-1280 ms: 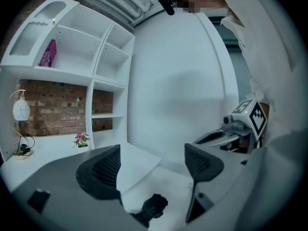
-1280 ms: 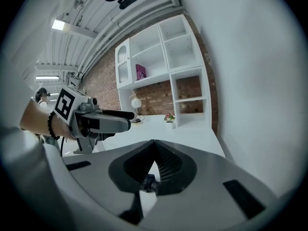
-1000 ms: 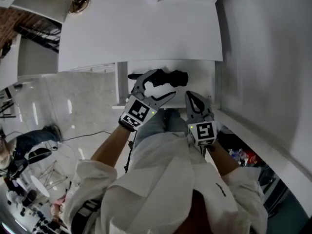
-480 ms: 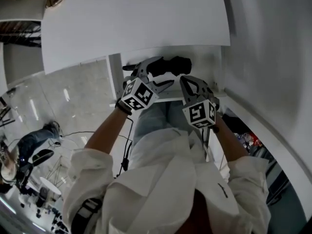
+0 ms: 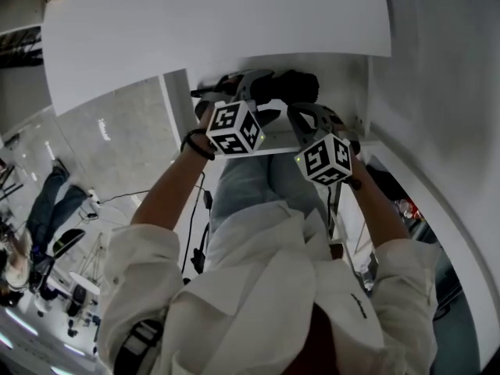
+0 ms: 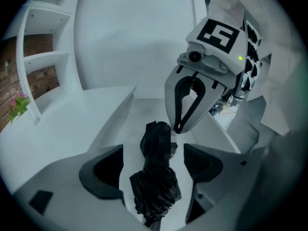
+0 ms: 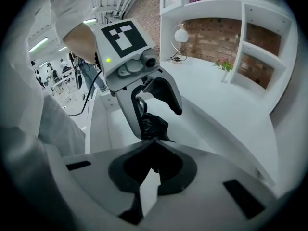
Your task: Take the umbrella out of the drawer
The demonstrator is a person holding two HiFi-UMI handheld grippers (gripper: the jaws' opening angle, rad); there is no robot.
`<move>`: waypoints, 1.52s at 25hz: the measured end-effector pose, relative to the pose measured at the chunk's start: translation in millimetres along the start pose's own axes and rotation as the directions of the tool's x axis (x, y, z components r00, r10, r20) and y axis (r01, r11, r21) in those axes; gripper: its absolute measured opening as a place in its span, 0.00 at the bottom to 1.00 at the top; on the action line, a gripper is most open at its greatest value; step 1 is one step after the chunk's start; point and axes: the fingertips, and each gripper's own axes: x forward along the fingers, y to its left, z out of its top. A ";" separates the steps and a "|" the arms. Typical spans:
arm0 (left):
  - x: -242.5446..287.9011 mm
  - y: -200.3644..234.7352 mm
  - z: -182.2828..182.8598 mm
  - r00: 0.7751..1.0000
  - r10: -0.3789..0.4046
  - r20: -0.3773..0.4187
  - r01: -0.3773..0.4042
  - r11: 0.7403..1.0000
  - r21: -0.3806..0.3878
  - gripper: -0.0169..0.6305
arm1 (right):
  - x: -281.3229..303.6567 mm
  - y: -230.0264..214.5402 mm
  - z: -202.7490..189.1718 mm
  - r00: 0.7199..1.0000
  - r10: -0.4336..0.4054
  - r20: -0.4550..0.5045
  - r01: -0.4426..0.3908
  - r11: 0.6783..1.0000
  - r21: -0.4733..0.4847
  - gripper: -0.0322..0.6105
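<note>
The black folded umbrella (image 6: pixel 154 189) lies on the floor of the open white drawer (image 6: pixel 118 117), which sticks out toward the person from under the white tabletop (image 5: pixel 195 37). The left tool (image 6: pixel 154 167) is spread wide and straddles the umbrella, with a gap showing on each side between jaw and fabric. The right tool (image 6: pixel 179 128) points in from the right, its jaws pressed together at the tips, just beside one end of the umbrella. I cannot tell whether they pinch any of it. The person's white shirt (image 5: pixel 266 287) fills the near part of the head view.
</note>
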 end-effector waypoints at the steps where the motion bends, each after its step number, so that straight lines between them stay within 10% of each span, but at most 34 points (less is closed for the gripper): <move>1: 5.4 -0.8 -4.1 1.000 -0.017 -0.014 0.017 1.000 0.003 0.65 | 4.9 2.2 -2.8 1.000 0.015 -0.009 -0.015 1.000 0.000 0.08; 10: 51.5 -8.2 -24.8 0.985 -0.096 -0.143 0.110 0.989 0.094 0.64 | 36.8 18.4 -26.4 0.995 0.060 -0.083 -0.060 0.998 0.006 0.08; 24: 92.5 -17.4 -61.8 0.898 -0.122 -0.423 0.205 0.966 0.156 0.59 | 40.0 26.6 -28.8 0.995 0.074 -0.065 -0.073 0.997 0.028 0.08; 33: 88.4 -13.0 -57.6 0.918 -0.109 -0.380 0.168 0.978 0.126 0.45 | 31.6 23.3 -23.2 0.998 0.056 -0.034 -0.054 0.997 0.059 0.08; 38: 56.9 -16.1 -28.1 0.967 -0.103 -0.234 0.114 0.993 0.033 0.44 | -15.0 20.5 6.2 0.998 0.012 0.059 -0.019 0.991 0.130 0.08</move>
